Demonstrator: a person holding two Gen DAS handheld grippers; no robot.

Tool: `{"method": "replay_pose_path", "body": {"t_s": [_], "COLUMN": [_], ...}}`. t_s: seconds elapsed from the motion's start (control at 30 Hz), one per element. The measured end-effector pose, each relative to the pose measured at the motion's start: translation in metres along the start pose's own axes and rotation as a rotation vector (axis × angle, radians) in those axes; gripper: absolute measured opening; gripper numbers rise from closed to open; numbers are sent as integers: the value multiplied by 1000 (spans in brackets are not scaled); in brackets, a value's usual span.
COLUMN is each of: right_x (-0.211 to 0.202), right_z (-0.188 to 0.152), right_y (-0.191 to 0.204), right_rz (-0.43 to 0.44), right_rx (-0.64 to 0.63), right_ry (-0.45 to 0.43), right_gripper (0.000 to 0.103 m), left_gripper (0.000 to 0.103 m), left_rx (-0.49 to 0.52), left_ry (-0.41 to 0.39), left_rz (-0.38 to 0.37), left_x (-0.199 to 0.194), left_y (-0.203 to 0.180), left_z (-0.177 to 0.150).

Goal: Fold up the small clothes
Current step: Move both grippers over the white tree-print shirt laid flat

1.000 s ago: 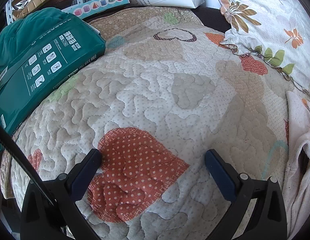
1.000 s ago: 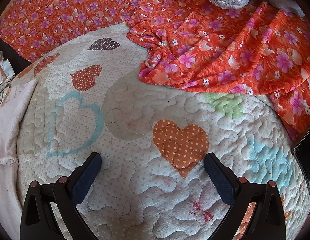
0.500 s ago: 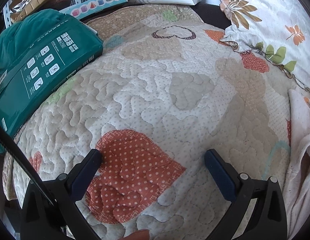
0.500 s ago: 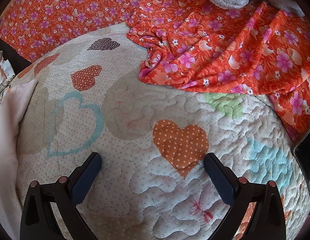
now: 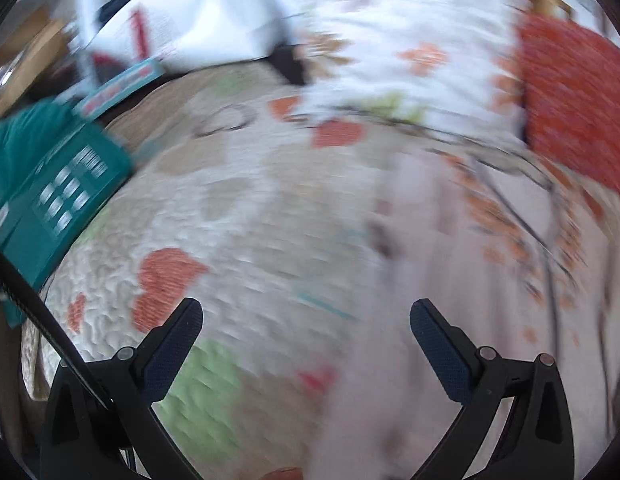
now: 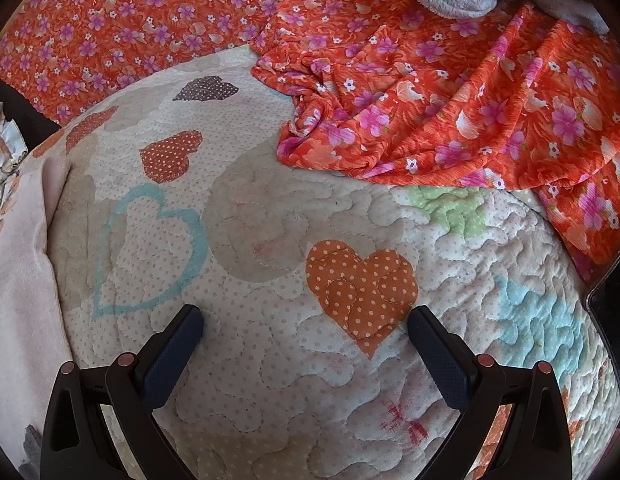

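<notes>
Left gripper (image 5: 306,320) wide open, empty, view blurred, hovering above the pink garment (image 5: 450,280) on the quilt (image 5: 238,216), prob lining up a grab. Right gripper (image 6: 305,322) also spread, nothing held, over bare quilt; garment (image 6: 26,264) off to its left.

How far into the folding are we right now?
Nothing looks folded yet. The pale pink garment lies loose on the quilt. In hand: nothing; the left gripper and right gripper are both open and empty. The left view is blurred, with the garment ahead of its fingers. Left to do: grasp it and make every fold.
</notes>
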State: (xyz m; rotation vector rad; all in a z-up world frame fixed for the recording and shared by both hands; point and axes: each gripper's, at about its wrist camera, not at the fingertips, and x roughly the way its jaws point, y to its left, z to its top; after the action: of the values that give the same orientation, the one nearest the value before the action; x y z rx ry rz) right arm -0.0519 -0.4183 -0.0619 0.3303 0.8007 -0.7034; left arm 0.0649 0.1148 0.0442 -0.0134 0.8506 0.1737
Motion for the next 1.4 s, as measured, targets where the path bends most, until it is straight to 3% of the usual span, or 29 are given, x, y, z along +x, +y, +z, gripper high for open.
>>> {"method": "replay_pose_path", "body": {"t_s": [0.1, 0.17, 0.23, 0.37, 0.53, 0.6, 0.67, 0.73, 0.87, 1.03, 1.07, 1.1, 1.13, 1.2, 1.27, 1.4], "right_x": [3, 5, -5, -55, -124, -127, -117, -105, -78, -73, -72, -71, -68, -67, -65, -65], "right_z": [10, 18, 20, 10, -12, -20, -29, -41, -56, -67, -68, -69, -68, -70, -70, -69], "right_y": [0, 3, 4, 28, 92, 116, 137, 151, 163, 170, 171, 173, 176, 175, 175, 175], "right_rz": [-10, -4, 29, 145, 310, 409, 453, 444, 373, 304, 301, 295, 288, 284, 283, 279], "right_rx": [54, 49, 89, 100, -114, -183, -227, -263, -323, -386, -390, -394, -395, -386, -378, -374], "right_ry": [74, 166, 201, 98, -74, -43, 40, 97, 185, 178, 178, 179, 179, 174, 167, 163], "right_gripper": [103, 103, 102, 100, 100, 100, 99, 94, 93, 97, 99, 101, 102, 103, 103, 103], "left_gripper": [103, 103, 103, 103, 103, 103, 103, 103, 103, 102, 97, 81, 73, 74, 77, 77], "left_rx": [89, 110, 117, 162, 176, 183, 167, 152, 128, 216, 224, 226, 227, 217, 217, 177], "left_ry": [27, 82, 99, 104, 153, 194, 204, 196, 209, 255, 263, 254, 236, 184, 151, 191], "left_rz": [-66, -103, -119, -130, -145, -151, -160, -166, -205, -219, -245, -280, -316, -337, -306, -263], "left_x": [-7, -1, 3, 8, 18, 26, 30, 29, 32, 27, 21, 15, 5, -8, -13, 2], "left_y": [-40, -56, -67, -84, -93, -96, -94, -92, -84, -89, -87, -85, -80, -68, -54, -27], "left_z": [-21, -30, -36, -44, -56, -61, -66, -68, -71, -72, -70, -68, -63, -55, -50, -54]}}
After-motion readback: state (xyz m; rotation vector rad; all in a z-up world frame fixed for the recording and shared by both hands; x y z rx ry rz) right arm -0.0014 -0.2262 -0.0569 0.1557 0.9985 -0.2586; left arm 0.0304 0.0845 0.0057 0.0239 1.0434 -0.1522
